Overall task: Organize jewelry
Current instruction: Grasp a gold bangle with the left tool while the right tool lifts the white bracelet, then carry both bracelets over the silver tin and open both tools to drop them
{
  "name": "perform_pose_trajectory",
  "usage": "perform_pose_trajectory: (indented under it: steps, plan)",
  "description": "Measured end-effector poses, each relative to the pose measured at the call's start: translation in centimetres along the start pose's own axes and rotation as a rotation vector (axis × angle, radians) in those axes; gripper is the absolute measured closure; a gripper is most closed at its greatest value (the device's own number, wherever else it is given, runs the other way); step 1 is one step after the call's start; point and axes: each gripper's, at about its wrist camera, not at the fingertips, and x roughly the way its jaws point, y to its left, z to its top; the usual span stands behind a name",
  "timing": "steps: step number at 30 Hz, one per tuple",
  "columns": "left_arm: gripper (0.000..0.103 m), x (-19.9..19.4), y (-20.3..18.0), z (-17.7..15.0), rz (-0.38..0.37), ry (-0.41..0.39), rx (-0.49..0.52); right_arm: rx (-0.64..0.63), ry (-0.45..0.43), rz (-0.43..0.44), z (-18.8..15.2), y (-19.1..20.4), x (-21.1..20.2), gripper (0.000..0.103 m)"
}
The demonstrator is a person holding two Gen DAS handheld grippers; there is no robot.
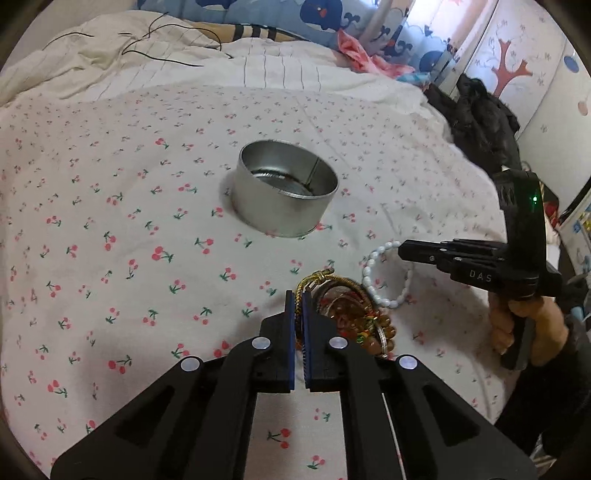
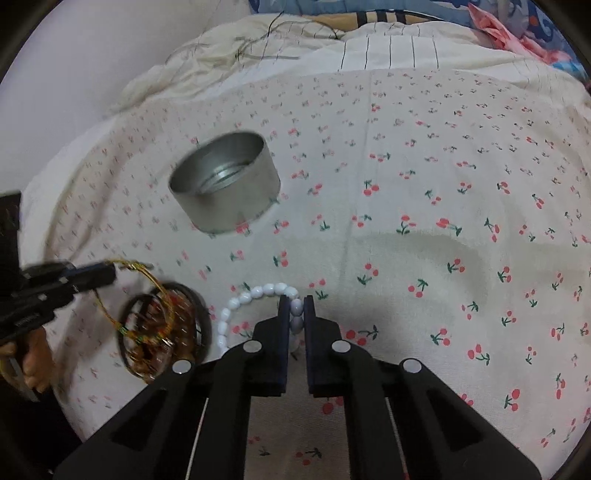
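Observation:
A round silver tin (image 1: pixel 286 188) stands open on the cherry-print bedsheet; it also shows in the right wrist view (image 2: pixel 225 181). My left gripper (image 1: pixel 299 295) is shut on a gold braided bracelet (image 1: pixel 325 280), which hangs above a pile of dark bangles and brown beads (image 1: pixel 362 325). In the right wrist view the gold bracelet (image 2: pixel 147 280) dangles from the left gripper (image 2: pixel 110 275) over the pile (image 2: pixel 166 328). My right gripper (image 2: pixel 295 301) is shut on a white bead bracelet (image 2: pixel 255 295), also seen in the left wrist view (image 1: pixel 373 277).
A rumpled cream blanket (image 1: pixel 110 48) with thin black cords lies at the back. Blue patterned pillows (image 1: pixel 332 14) sit behind it. A black garment (image 1: pixel 480 118) hangs off the bed's right edge.

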Motion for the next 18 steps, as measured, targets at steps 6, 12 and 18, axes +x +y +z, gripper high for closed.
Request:
perform_pose_trajectory:
  steps: [6, 12, 18]
  plan:
    - [0.1, -0.8, -0.9, 0.6, -0.02, -0.024, 0.036, 0.069, -0.063, 0.098, 0.6, -0.3, -1.7, 0.095]
    - [0.1, -1.5, -1.1, 1.8, -0.026, -0.049, 0.046, 0.088, -0.135, 0.148, 1.4, 0.3, -3.2, 0.095]
    - [0.1, -2.2, -2.0, 5.6, -0.043, -0.107, 0.075, 0.08, -0.264, 0.193, 2.2, 1.0, -5.7, 0.095]
